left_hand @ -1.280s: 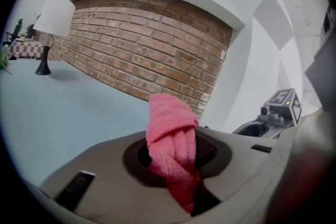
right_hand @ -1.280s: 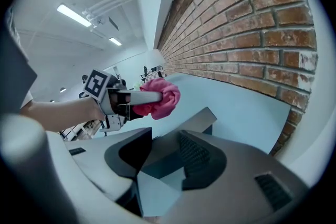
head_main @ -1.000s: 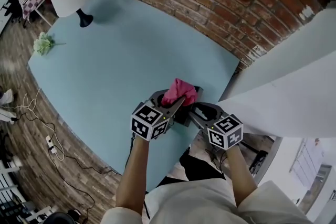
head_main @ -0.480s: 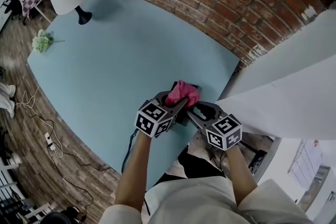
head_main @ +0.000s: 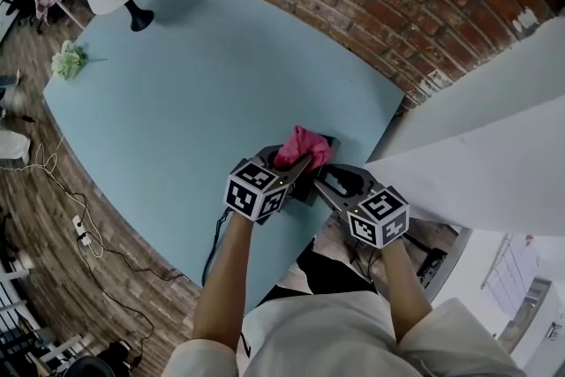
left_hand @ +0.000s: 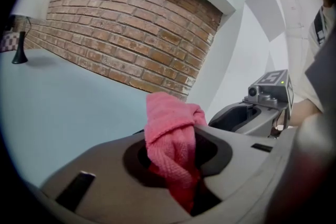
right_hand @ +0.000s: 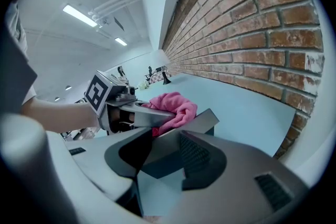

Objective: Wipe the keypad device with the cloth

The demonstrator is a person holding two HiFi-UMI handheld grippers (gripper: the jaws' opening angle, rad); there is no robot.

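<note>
Pink cloth pinched tight in left gripper fingers, resting on top of keypad device. Right gripper fingers closed on the keypad device, at bench corner.

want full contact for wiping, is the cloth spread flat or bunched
Bunched. The cloth is a crumpled wad pinched in the left gripper's shut jaws, its folds bulging out past the tips.
</note>
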